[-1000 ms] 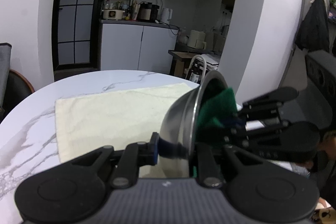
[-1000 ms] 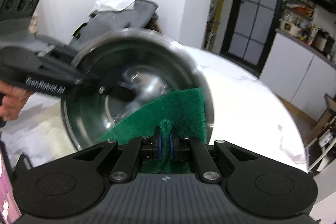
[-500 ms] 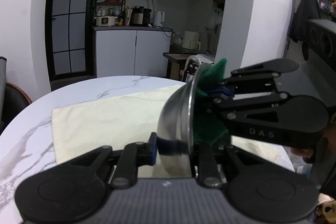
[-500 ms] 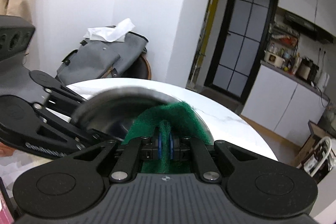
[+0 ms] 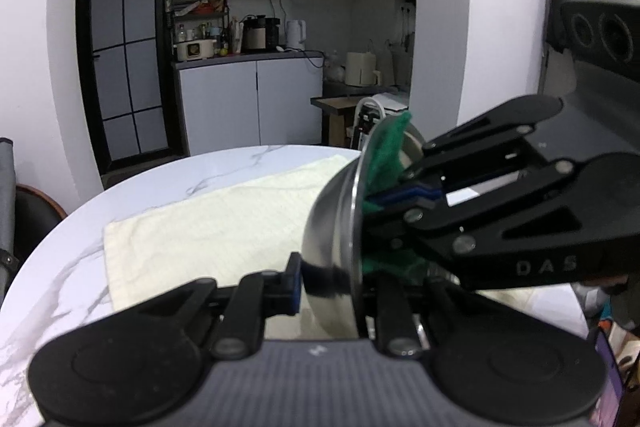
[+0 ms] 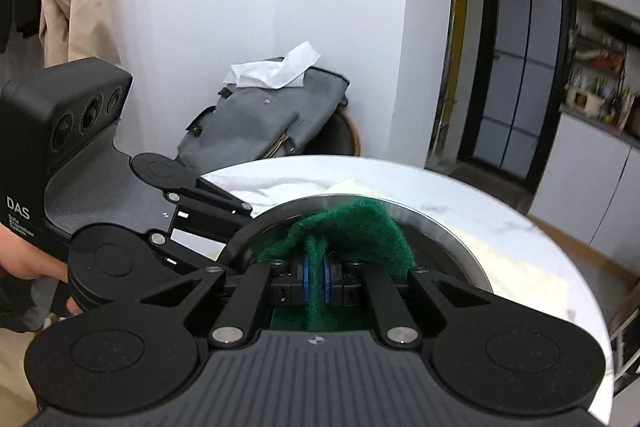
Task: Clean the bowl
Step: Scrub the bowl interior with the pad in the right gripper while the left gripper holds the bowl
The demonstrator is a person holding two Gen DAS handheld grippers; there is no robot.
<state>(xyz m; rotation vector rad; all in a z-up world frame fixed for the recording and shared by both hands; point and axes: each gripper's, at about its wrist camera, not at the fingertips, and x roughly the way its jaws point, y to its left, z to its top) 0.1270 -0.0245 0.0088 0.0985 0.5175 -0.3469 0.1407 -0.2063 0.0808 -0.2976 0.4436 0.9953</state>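
Since a second ago the bowl has tipped further onto its side and the green pad has swept from the lower wall up to the top of the rim, with the right tool now lying across the mouth.

The round marble table [image 5: 72, 259] carries a cream cloth [image 5: 208, 227], and the steel bowl [image 5: 328, 223] is held above them, tilted so its opening faces right. The left gripper [image 5: 332, 279] is clamped on the bowl's lower rim, one finger outside the wall and one inside. The right gripper [image 6: 316, 277] is pinched tight on a fold of the green scouring pad [image 6: 360, 227], which bulges over the upper rim.

This looks like mid-scrub of the inside. The next stroke probably calls for dragging the pad back down across the wall while the left hand braces the rim.

Both tool bodies read "DAS"; smaller lettering beneath is too small to be sure of.
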